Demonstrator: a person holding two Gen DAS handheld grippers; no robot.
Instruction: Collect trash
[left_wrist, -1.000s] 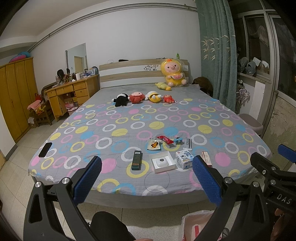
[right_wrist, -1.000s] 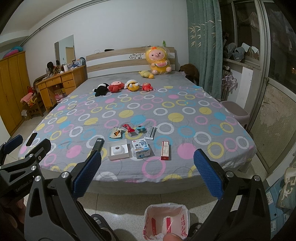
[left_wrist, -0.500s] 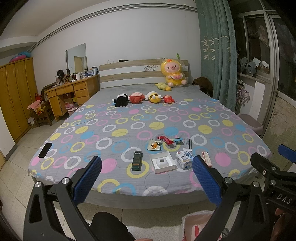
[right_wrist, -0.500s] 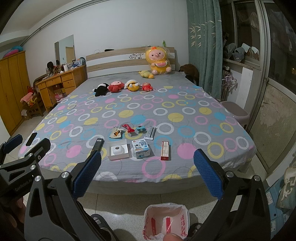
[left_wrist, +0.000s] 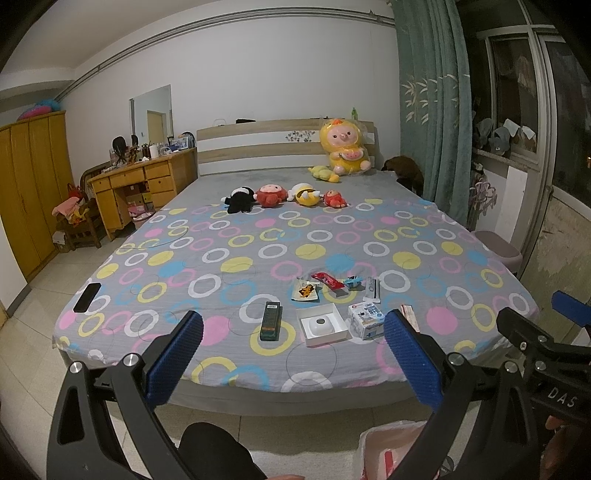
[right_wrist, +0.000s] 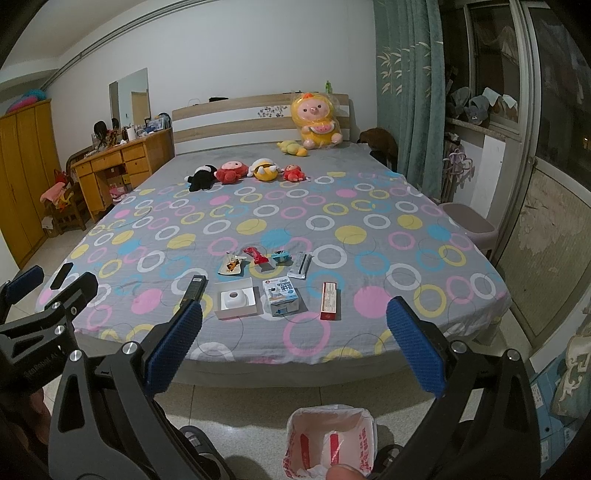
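2 pairs of tongs are hanging spread wide and empty in front of you, the left tongs and the right tongs both hovering short of the foot of the bed with the grey quilt of coloured rings, level and pointing forward, side by side. The trash is lying in a cluster near the bed's front edge: a long dark green box, an open white square box, a small blue-and-white carton, a narrow red-and-cream box, and thin wrappers just behind. The white bin lined with a red-printed bag is standing on the floor under your right tongs. You are risking a slip on the flat wrappers, since the soft quilt is likely giving way and bunching between the pads. You are also risking sweeping up the black phone at the left edge, which is probably not trash.
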